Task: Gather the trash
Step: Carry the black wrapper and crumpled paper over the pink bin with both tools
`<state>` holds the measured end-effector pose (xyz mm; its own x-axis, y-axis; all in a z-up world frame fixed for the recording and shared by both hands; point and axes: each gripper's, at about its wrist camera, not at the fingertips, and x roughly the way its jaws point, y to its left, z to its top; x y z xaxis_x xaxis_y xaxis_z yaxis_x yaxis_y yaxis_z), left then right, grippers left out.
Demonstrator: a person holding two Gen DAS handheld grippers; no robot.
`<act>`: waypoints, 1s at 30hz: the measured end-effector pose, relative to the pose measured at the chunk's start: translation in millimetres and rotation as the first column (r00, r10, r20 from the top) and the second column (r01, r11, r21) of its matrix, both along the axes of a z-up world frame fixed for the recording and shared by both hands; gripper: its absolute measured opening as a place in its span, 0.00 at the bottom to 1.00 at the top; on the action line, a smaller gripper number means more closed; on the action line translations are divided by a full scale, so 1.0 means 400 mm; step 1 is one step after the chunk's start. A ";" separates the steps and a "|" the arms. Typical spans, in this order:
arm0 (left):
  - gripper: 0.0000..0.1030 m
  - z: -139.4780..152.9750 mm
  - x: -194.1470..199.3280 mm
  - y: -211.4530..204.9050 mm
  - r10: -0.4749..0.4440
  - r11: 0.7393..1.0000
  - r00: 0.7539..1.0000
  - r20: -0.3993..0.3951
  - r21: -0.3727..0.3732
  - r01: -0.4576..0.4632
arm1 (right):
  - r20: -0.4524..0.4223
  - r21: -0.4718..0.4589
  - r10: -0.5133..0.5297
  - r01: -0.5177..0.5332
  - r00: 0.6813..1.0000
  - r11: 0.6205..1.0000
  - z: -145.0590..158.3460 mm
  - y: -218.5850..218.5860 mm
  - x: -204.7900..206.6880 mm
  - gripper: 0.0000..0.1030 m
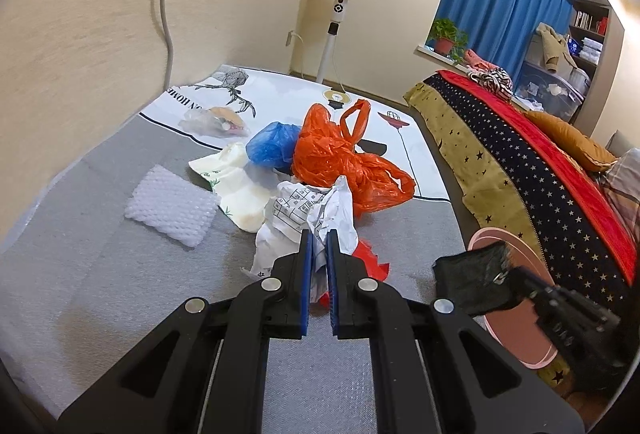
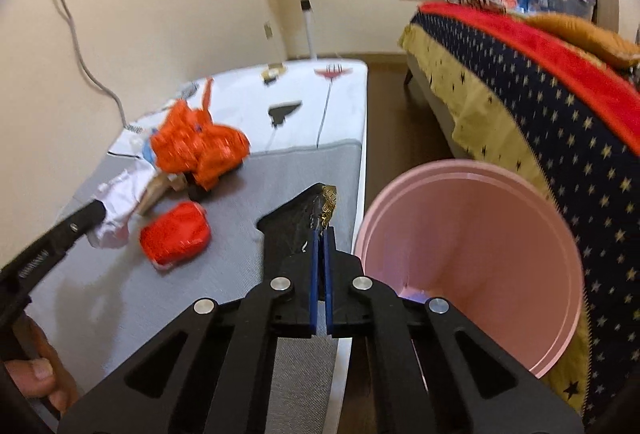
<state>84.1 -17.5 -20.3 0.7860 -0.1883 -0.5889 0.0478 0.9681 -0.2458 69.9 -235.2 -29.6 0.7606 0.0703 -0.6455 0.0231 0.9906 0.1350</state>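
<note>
Right tongs point(image 2: 322, 234) clamp black wrapper point(image 2: 298, 226); blur hides its print.

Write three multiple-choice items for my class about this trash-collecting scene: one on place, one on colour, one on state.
1. Where is the round pink plastic bin?
A. between mat and bed
B. on the bed
C. under the fan

2. What colour is the largest crumpled plastic bag?
A. green
B. orange
C. yellow

3. What does the left claw hold?
A. nothing
B. a bottle
C. crumpled white printed paper

Answers: 1 A, the bin stands on the floor beside the grey floor mat; 2 B, orange next to a smaller blue bag; 3 C, paper is pinched between its pads.
</note>
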 end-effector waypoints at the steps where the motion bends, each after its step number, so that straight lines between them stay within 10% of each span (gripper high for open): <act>1: 0.07 0.000 0.000 0.000 -0.001 1.000 1.000 0.000 0.000 0.001 | 0.015 0.000 0.004 -0.004 1.000 1.000 0.010 0.001 -0.004 0.02; 30: 0.07 0.023 -0.023 -0.045 -0.083 0.996 0.996 0.029 0.034 0.082 | 0.124 0.012 -0.003 0.001 0.992 1.000 0.130 -0.029 -0.059 0.00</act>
<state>74.9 -35.6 -11.2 0.7858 -0.2347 -0.5722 0.1351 0.9680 -0.2116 46.4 -246.6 22.5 0.8350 0.0758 -0.5450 0.0075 0.9888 0.1491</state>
